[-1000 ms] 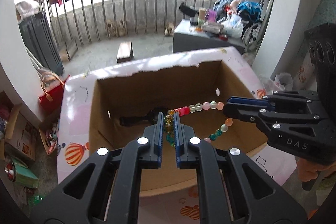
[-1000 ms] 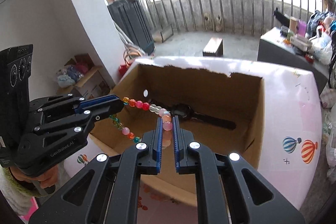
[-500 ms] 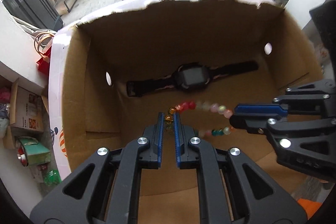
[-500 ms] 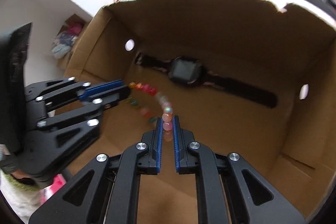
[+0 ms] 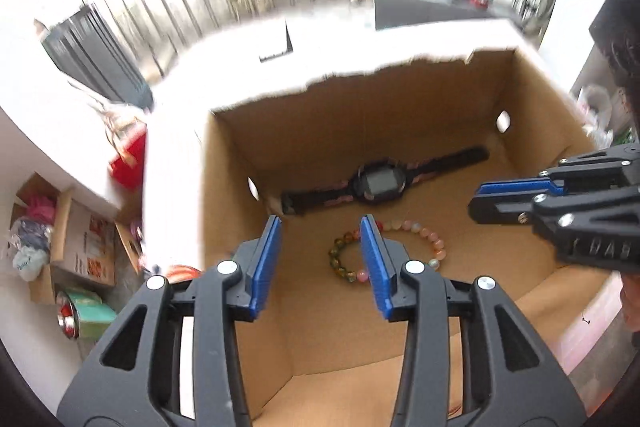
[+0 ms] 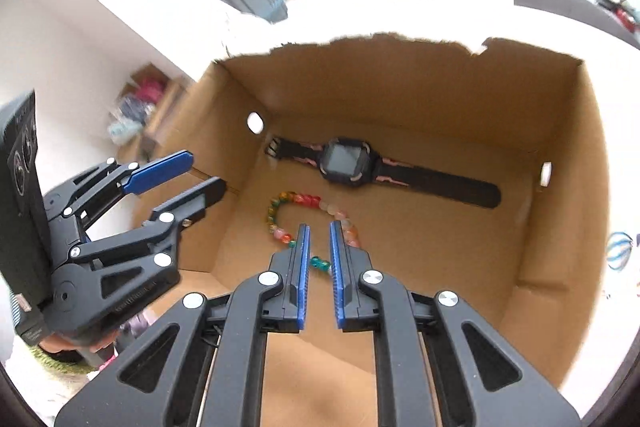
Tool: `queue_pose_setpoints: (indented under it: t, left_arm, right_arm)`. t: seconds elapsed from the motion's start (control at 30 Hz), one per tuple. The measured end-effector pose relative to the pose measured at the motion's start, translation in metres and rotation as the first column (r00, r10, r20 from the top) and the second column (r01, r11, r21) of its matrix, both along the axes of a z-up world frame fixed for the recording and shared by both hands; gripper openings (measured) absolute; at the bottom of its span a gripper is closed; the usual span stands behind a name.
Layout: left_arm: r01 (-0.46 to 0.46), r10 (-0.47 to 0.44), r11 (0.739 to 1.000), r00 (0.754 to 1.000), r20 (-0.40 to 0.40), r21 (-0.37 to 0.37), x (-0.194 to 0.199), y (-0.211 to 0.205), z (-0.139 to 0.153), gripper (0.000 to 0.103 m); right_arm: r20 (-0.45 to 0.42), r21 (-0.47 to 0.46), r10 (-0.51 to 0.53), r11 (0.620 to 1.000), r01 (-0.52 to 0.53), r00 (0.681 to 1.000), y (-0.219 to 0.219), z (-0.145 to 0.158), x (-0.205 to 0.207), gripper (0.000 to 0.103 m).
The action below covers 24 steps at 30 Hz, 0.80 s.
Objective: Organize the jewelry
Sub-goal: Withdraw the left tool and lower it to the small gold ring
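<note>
The bracelet of colourful round beads (image 5: 384,251) lies on the floor of the brown cardboard box (image 5: 360,131), just below the black wristwatch (image 5: 378,183). The left gripper (image 5: 320,231) has just opened its jaws wide. The right gripper (image 6: 318,239) has just opened its jaws a little. Neither grips anything.

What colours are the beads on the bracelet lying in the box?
Mixed: the bracelet has red, orange, green, teal, pale pink and milky white beads, clearest in the right wrist view.
</note>
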<state>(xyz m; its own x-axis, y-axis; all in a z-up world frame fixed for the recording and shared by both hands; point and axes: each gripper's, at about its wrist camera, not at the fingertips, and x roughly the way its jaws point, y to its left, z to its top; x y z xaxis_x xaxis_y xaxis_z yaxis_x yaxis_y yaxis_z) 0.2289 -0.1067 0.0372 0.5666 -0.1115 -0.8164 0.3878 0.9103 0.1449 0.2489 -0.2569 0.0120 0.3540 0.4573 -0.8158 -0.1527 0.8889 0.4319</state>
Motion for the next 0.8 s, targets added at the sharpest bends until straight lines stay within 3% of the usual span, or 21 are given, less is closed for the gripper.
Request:
queue_pose_setpoints:
  t: [0.1,0.2,0.27,0.5,0.63,0.8]
  left_arm:
    - [0.014,-0.009,0.999,0.992,0.127,-0.039,-0.034,0.018,0.026,0.044]
    - [0.02,-0.001,0.997,0.972,0.236,-0.079,-0.081,0.044,0.043,0.044]
    - [0.03,-0.003,0.995,0.962,0.272,-0.096,-0.106,0.056,0.045,0.044]
    - [0.074,-0.023,0.973,0.973,0.23,-0.216,-0.172,0.082,0.02,0.044]
    - [0.163,-0.122,0.951,0.979,0.166,-0.261,-0.179,0.069,-0.031,0.044]
    - [0.236,-0.22,0.942,0.971,0.093,-0.238,-0.165,0.049,-0.089,0.044]
  right_arm:
    - [0.162,-0.022,-0.019,1.0,0.022,0.987,-0.01,0.032,-0.043,0.036]
    - [0.341,-0.082,-0.031,0.995,0.063,0.94,-0.019,0.056,-0.098,0.037]
    - [0.405,-0.092,-0.052,0.991,0.097,0.913,-0.028,0.061,-0.135,0.037]
    - [0.438,-0.098,-0.136,0.976,0.197,0.889,-0.051,0.023,-0.22,0.037]
    - [0.409,-0.118,-0.115,0.977,0.178,0.905,-0.051,-0.015,-0.231,0.037]
    - [0.395,-0.16,-0.05,0.98,0.122,0.918,-0.042,-0.048,-0.222,0.037]
